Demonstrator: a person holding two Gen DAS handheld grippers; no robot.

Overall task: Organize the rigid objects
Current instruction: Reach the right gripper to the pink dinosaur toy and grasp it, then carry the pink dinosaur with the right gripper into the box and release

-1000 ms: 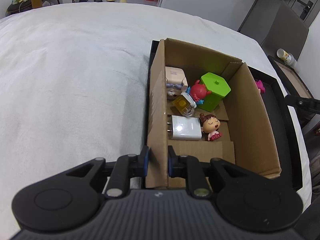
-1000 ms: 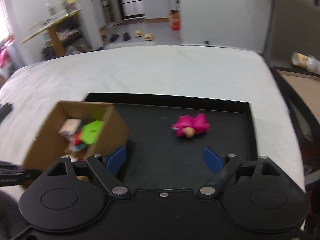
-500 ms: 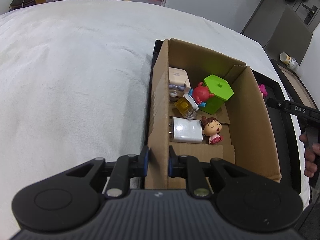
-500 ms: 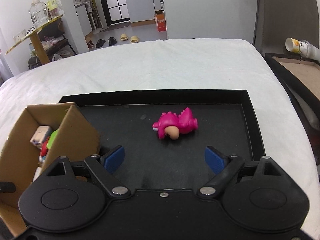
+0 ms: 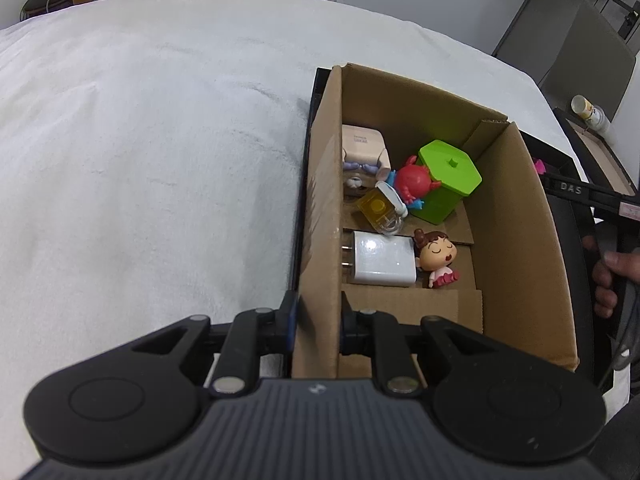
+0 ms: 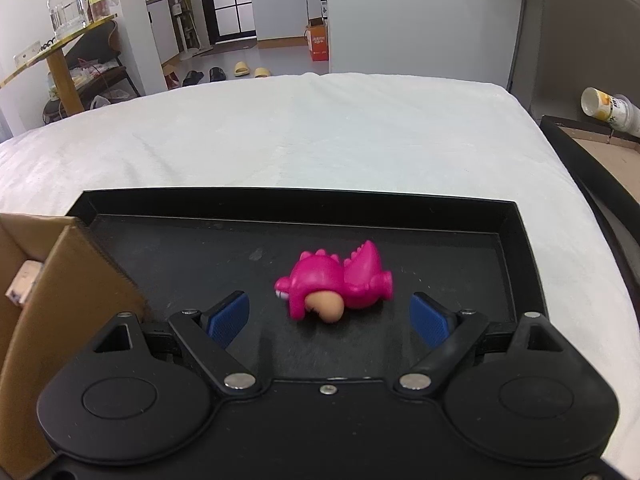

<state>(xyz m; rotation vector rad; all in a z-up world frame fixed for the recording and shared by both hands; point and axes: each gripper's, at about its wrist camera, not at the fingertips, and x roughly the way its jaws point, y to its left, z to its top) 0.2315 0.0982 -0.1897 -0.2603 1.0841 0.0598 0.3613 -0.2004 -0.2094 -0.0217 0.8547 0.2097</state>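
**Left tongs on box wall; right tongs spread at dino**

Left tongs (image 5: 316, 316): fingers pinched on the near left wall of the box (image 5: 320, 216), one finger outside, one inside. Ahead of them inside the box: white charger (image 5: 380, 260), doll (image 5: 438, 256) just right of it, yellow cube (image 5: 378, 208) beyond, then red crab (image 5: 414, 182) against the green hexagon (image 5: 448, 176), and a beige case (image 5: 362, 144) at the far left.

Right tongs (image 6: 328, 320): jaws wide, holding nothing. Pink dino (image 6: 334, 286) lies on its side on the black tray (image 6: 516, 240), just ahead of the tips and between their lines, touching neither pad. Box corner (image 6: 76, 284) sits left of the left finger. Tray rests on white bedding (image 6: 320, 132).
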